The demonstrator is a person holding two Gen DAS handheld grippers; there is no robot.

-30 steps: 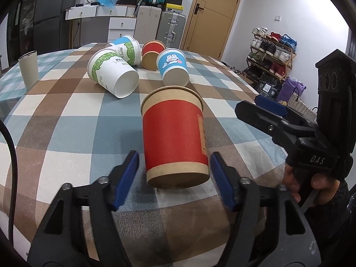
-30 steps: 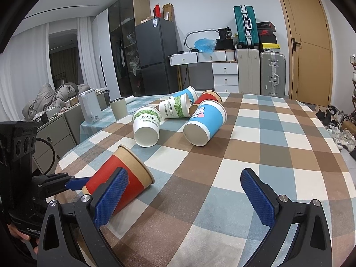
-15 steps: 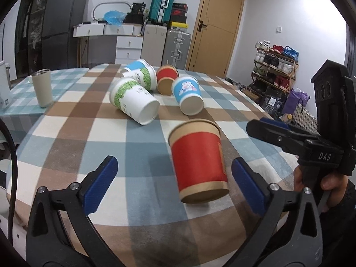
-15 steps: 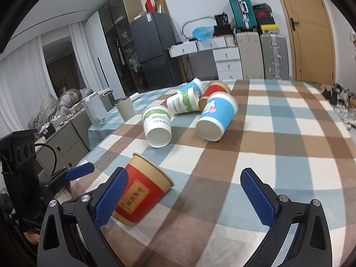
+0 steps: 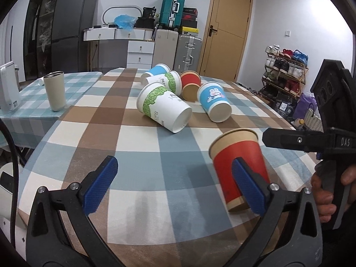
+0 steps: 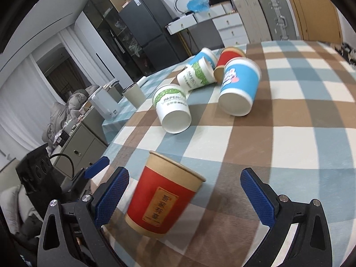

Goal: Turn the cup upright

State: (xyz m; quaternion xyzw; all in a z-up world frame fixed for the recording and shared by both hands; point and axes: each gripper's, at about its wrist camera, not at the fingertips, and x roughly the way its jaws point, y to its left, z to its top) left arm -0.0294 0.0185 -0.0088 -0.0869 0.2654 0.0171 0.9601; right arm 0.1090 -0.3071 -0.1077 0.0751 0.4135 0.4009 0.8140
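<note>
A red paper cup with kraft rim [image 5: 239, 162] stands mouth up, slightly tilted, near the table's front edge; it also shows in the right wrist view [image 6: 165, 200]. My left gripper [image 5: 175, 189] is open and empty; its right finger overlaps the cup's lower side in view. My right gripper [image 6: 184, 198] is open, with the cup between its blue pads [image 6: 111, 195], not gripped. The right gripper body [image 5: 311, 142] shows to the cup's right.
Several cups lie on their sides at mid-table: a green-patterned white cup [image 5: 163, 106], a blue cup [image 5: 214, 101], another red cup [image 5: 190, 85]. A beige tumbler [image 5: 54, 90] and a white appliance [image 5: 7, 86] stand on the left table. The checked tablecloth [image 5: 142, 155] covers the table.
The red cup went from lying on its side to standing mouth up. My left gripper opened wide and drew back to the left; my right gripper moved in around the cup.
</note>
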